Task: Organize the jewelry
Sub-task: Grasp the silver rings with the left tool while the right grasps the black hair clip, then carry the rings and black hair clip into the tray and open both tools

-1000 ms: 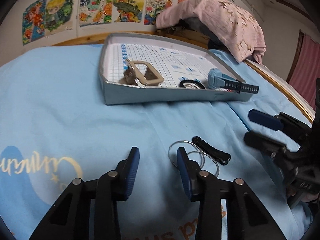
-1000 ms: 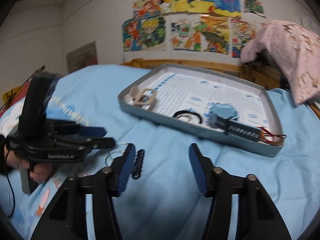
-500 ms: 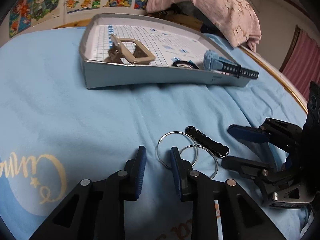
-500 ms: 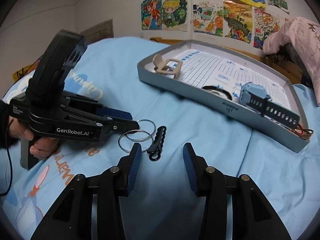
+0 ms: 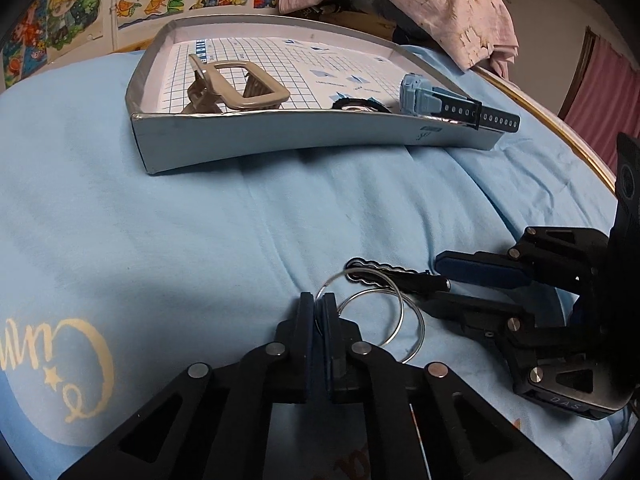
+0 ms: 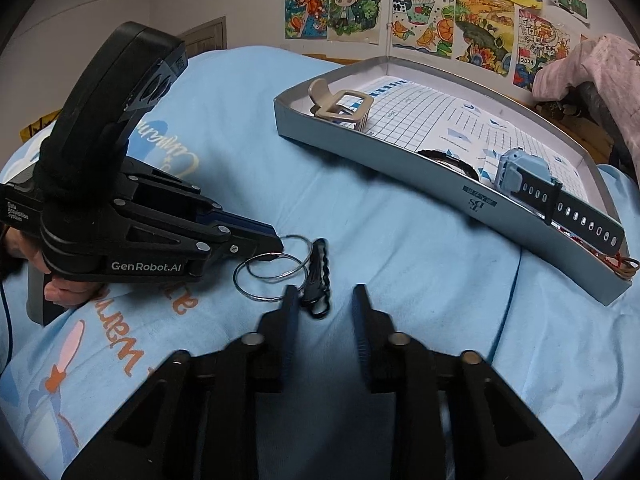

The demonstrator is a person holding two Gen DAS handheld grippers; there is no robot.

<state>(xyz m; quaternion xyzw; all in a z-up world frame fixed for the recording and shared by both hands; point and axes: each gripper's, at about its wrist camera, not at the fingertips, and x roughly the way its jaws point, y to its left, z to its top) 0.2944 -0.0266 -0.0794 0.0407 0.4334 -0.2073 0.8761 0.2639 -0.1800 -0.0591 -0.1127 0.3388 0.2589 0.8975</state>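
Note:
Two silver rings [image 5: 394, 312] lie overlapping on the blue bedsheet. My left gripper [image 5: 319, 304] is shut on the near edge of one ring; in the right wrist view it [image 6: 276, 245] pinches the silver rings [image 6: 272, 276]. A black wavy hair clip [image 5: 396, 274] lies just beyond the rings, also seen from the right [image 6: 318, 280]. My right gripper [image 6: 325, 304] is open, its left finger beside the clip. The grey tray [image 5: 280, 140] holds a beige claw clip [image 5: 236, 88], a black hair tie [image 5: 356, 105] and a light-blue watch [image 5: 448, 106].
The tray [image 6: 440, 184] sits farther back on the bed, the watch strap [image 6: 580, 220] overhanging its front wall. A red cord [image 6: 618, 262] lies at its right corner. A pink cloth [image 5: 432, 4] lies behind. The wooden bed edge [image 5: 560, 140] runs along the right.
My left gripper moved forward and closed on the ring's edge. My right gripper came lower and closer to the black clip, jaws narrower but still open.

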